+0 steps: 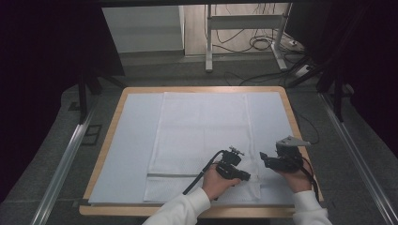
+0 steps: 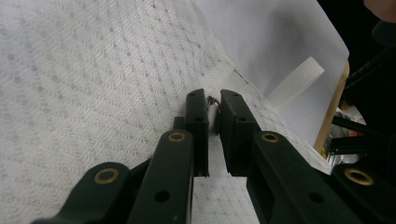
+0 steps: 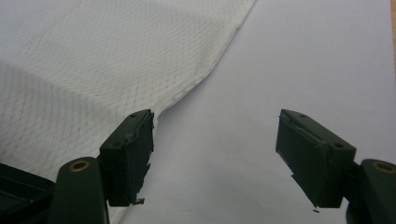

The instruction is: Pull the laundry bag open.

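Note:
A white mesh cloth lies flat on a pale sheet, with a dark zip line across its near end. My left gripper rests at the cloth's near right corner. In the left gripper view its jaws stand almost together, pinching a small white tab with a brownish tip on the mesh cloth. My right gripper hovers just right of the cloth. It stands wide open over the bare sheet, its left finger by the mesh cloth's edge, holding nothing.
The sheet covers a wooden table, whose edge lies close to the left gripper. A white ribbed strip lies on the sheet near that edge. Beyond the table are desk legs and floor cables. Metal rails flank the table.

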`<state>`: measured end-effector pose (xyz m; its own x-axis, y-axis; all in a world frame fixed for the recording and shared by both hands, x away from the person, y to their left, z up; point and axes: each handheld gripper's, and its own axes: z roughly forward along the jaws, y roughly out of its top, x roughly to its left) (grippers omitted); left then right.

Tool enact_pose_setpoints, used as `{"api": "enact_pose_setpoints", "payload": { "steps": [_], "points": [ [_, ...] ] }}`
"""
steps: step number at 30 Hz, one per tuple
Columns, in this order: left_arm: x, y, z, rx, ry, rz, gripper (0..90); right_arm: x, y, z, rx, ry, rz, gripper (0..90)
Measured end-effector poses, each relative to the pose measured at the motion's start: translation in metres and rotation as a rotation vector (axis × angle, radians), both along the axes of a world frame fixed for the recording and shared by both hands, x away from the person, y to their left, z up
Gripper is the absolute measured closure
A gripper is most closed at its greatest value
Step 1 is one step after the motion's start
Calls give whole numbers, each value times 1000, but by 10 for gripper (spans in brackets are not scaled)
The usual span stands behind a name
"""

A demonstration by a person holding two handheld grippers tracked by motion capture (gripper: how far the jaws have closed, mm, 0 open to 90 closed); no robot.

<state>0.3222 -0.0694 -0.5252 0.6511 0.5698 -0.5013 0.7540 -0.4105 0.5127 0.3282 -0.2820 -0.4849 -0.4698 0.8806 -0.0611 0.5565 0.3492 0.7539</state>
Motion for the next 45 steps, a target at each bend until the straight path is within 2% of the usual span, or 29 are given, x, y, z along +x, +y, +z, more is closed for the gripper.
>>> {"api": "enact_pose_setpoints", "payload": {
  "steps": [4,9,15,20,24,27,31,40,45],
  "points": [
    [1,1,0,-7,2,-22,858,0,0,0,-4,-1,1,272],
    [-1,2,0,-11,-11,-17,868,0,-1,0,-10,-4,-2,272],
    [-1,4,0,-35,-4,-15,870,0,-1,0,-14,-9,4,272],
    [-1,9,4,-62,-9,-17,870,0,-1,1,-2,-4,6,271],
    [-1,14,6,-79,-12,-16,870,-2,-1,4,18,-1,6,271],
    [-2,16,7,-68,-36,-11,870,-2,-1,5,39,14,10,271],
    [-3,19,11,-77,-47,-7,870,-2,-1,8,70,30,9,267],
    [-5,27,21,-84,-71,-3,870,-3,-1,8,74,46,15,266],
    [-7,30,25,-83,-94,-2,869,-2,-1,10,121,67,16,255]
  ]
}}
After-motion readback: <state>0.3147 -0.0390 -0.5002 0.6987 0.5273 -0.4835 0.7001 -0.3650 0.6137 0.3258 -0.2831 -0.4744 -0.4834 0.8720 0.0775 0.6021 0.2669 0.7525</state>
